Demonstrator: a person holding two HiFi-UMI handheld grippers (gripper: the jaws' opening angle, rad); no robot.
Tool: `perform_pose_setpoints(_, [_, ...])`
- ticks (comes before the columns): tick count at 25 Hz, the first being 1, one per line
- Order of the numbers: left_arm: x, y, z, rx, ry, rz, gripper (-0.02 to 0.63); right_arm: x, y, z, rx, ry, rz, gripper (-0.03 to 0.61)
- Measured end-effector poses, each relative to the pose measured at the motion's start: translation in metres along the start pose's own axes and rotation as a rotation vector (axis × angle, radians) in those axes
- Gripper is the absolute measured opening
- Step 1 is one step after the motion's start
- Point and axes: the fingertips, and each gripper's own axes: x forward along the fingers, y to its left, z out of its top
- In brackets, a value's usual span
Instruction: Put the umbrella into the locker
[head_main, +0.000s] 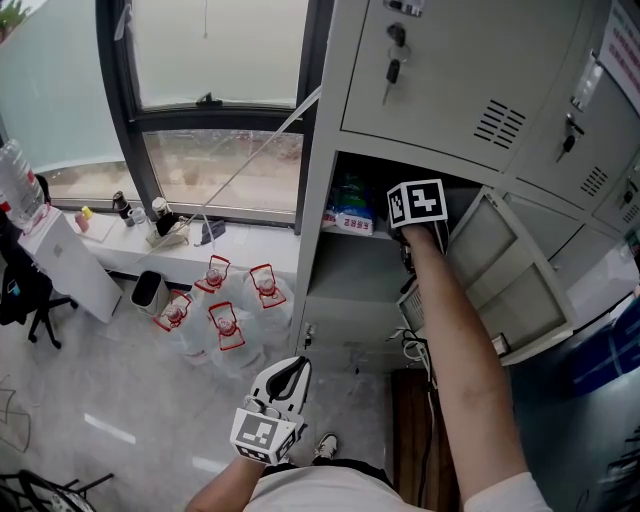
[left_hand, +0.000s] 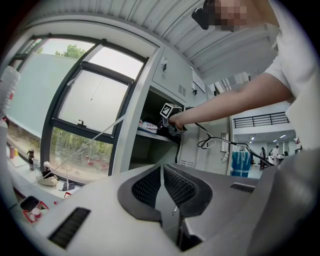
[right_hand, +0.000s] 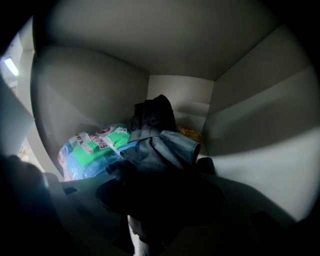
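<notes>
The umbrella (right_hand: 160, 145) is a folded dark blue-grey bundle inside the open locker compartment (head_main: 335, 270), lying partly on a green and blue plastic pack (right_hand: 90, 147). My right gripper (right_hand: 162, 167) is reached into that compartment, and the umbrella's near end fills the space between its jaws. It is too dark to see whether the pads press on it. In the head view only its marker cube (head_main: 416, 203) and my forearm show at the locker mouth. My left gripper (head_main: 290, 372) hangs low in front of my body, shut and holding nothing (left_hand: 161, 170).
The compartment's door (head_main: 510, 280) stands open to the right. Keys (head_main: 393, 70) hang in the closed doors above. Several water jugs (head_main: 225, 310) stand on the floor under the window. A cable (head_main: 415, 350) trails below the compartment. Something yellow (right_hand: 189, 132) lies at the compartment's back.
</notes>
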Motion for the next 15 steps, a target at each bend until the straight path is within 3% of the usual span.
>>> perform_pose_setpoints(4, [-0.002, 0.0, -0.001, 0.0, 0.006, 0.006, 0.038, 0.0, 0.0, 0.003, 0.067, -0.006, 0.026, 0.264])
perform_pose_setpoints(12, [0.001, -0.007, -0.004, 0.0, 0.016, -0.005, 0.038, -0.006, 0.007, 0.009, 0.106, -0.052, 0.09, 0.305])
perform_pose_setpoints(15, [0.003, -0.012, -0.004, 0.001, 0.013, -0.014, 0.038, -0.007, 0.0, 0.006, 0.111, -0.053, 0.042, 0.301])
